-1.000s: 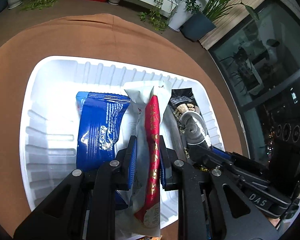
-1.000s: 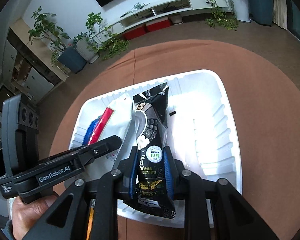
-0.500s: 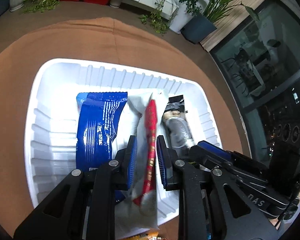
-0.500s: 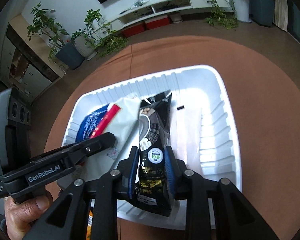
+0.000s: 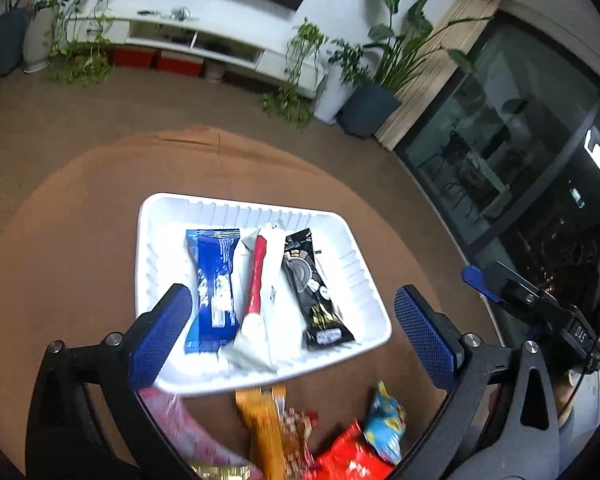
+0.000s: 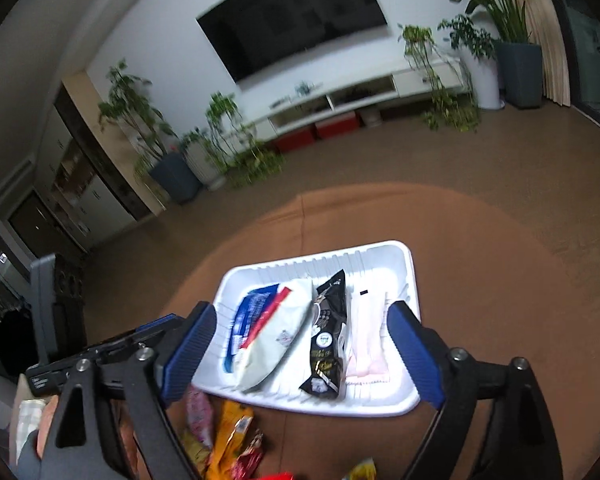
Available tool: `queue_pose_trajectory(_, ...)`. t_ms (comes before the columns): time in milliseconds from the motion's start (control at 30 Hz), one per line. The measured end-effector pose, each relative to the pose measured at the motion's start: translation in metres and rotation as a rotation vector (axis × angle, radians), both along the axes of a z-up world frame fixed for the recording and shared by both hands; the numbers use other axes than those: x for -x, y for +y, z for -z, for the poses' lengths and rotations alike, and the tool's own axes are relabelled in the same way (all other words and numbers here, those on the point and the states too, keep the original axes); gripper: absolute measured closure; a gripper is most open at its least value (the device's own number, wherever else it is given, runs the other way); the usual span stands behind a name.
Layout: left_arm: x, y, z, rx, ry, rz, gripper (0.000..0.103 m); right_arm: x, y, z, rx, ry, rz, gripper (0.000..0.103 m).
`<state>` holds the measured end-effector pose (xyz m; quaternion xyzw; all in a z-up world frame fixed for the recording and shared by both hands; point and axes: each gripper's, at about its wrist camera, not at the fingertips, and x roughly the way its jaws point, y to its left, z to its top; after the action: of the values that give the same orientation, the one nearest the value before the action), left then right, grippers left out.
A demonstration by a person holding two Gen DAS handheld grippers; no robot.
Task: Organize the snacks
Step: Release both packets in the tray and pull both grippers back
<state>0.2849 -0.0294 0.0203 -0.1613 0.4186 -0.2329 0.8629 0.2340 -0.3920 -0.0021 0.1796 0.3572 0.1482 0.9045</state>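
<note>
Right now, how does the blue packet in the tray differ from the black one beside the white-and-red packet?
The blue packet lies at the left end of the row in the white tray, the black packet right of the white-and-red packet. The blue one carries white print, the black one a round seal and gold lettering. The blue one looks wider. Both lie lengthwise, flat, ungripped.

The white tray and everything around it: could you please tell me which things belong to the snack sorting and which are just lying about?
Part of the job:
- white tray
- blue packet
- white-and-red packet
- black packet
- pale pink packet
- loose snacks in front of the tray

Just lying about:
- potted plants
- TV
- white cabinet
</note>
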Motion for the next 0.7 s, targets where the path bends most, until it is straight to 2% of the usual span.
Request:
queue_pose_trajectory(67, 0.026, 0.010, -0.008, 0.002, -0.043, 0.005, 0.000, 0.023, -0.009, -0.006, -0.028, -0.022, 0.001, 0.008)
queue_pose_trajectory(167, 0.069, 0.020, -0.013, -0.053, -0.111, 0.022, 0.000, 0.058, -0.015, -0.006, -0.057, -0.032, 0.006, 0.007)
queue_pose_trajectory(267, 0.110, 0.029, -0.005, -0.081, -0.126, 0.030, 0.000, 0.093, -0.020, 0.003, -0.092, -0.028, 0.009, 0.007)
queue_pose_trajectory(333, 0.135, 0.037, 0.008, -0.073, -0.112, 0.004, 0.000, 0.116, -0.022, 0.014, -0.111, -0.016, 0.020, 0.007)
queue_pose_trajectory(433, 0.164, 0.053, 0.032, -0.051, 0.005, -0.054, 0.000, 0.148, -0.019, 0.035, -0.130, 0.020, 0.031, 0.007)
queue_pose_trajectory(533, 0.193, 0.066, 0.055, -0.019, 0.047, -0.117, 0.000, 0.173, -0.011, 0.058, -0.139, 0.069, 0.032, 0.007)
queue_pose_trajectory(700, 0.209, 0.051, 0.073, -0.166, 0.056, -0.088, 0.002, 0.202, 0.011, 0.085, -0.085, 0.109, 0.001, 0.007)
